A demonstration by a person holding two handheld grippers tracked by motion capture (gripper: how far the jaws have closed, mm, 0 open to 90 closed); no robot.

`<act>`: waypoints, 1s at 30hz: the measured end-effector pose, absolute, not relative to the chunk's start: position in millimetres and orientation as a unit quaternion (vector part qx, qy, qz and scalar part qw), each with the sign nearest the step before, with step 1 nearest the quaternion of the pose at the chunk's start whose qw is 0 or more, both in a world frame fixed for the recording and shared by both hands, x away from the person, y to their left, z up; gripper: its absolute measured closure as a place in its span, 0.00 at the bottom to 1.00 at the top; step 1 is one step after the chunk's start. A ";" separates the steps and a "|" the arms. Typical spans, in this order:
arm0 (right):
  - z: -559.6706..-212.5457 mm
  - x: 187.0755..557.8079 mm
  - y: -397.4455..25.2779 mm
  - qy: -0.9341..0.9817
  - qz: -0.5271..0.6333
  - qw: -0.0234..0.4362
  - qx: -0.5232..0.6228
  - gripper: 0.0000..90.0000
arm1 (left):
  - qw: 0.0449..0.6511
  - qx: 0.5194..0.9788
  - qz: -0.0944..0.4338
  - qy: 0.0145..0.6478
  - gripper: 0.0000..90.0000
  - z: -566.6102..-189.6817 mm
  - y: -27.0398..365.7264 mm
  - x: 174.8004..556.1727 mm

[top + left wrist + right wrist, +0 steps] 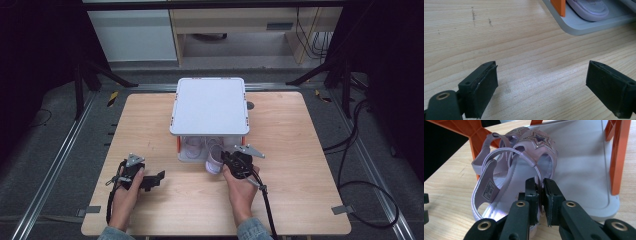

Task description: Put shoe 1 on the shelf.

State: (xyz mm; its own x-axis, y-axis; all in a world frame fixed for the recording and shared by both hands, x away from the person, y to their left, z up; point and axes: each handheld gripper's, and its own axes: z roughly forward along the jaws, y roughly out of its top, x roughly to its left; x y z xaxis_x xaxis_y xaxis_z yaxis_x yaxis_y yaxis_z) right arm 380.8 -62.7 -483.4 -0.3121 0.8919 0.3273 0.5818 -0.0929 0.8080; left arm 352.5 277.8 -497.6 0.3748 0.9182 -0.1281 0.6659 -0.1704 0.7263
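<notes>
Right gripper view: sandal [524, 170] toe-first into shelf [584, 157].

The counter [295, 150] is pale wood with visible grain, matt. The rack [209, 105] has smooth grey plastic shelves and glossy orange plastic posts [617, 157]. The lilac sandal [506, 182] looks like soft leatherette with a glittery star. Each tool's pads [484, 92] are matt black rubber.
</notes>
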 end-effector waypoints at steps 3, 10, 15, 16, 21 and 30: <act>-482.8 383.9 -59.5 0.651 0.480 0.165 0.564 0.91 | 0.363 0.746 0.173 0.531 0.11 -497.8 277.7 352.9; -482.1 389.0 -54.0 0.652 0.471 0.186 0.564 0.91 | 0.366 0.744 0.172 0.532 0.11 -497.0 278.2 352.8; -482.8 393.2 -53.5 0.653 0.464 0.197 0.566 0.91 | 0.366 0.744 0.172 0.532 0.11 -496.7 278.5 353.0; -482.9 393.9 -53.6 0.653 0.463 0.198 0.566 0.91 | 0.366 0.744 0.172 0.532 0.11 -496.6 278.5 353.0; -482.6 395.0 -54.3 0.652 0.458 0.203 0.569 0.91 | 0.367 0.743 0.173 0.532 0.11 -495.3 279.1 352.4; -484.1 397.8 -51.9 0.651 0.452 0.212 0.573 0.91 | 0.368 0.743 0.173 0.531 0.11 -495.1 278.9 352.5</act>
State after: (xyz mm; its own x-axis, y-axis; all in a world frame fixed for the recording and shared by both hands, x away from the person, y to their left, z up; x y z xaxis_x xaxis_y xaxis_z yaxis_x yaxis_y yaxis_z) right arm 397.8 -51.9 -484.1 -0.2544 0.9365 0.2412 0.5532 -0.0637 0.8306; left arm 352.5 278.9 -495.1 0.3754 0.9171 -0.1341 0.6625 -0.1643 0.7308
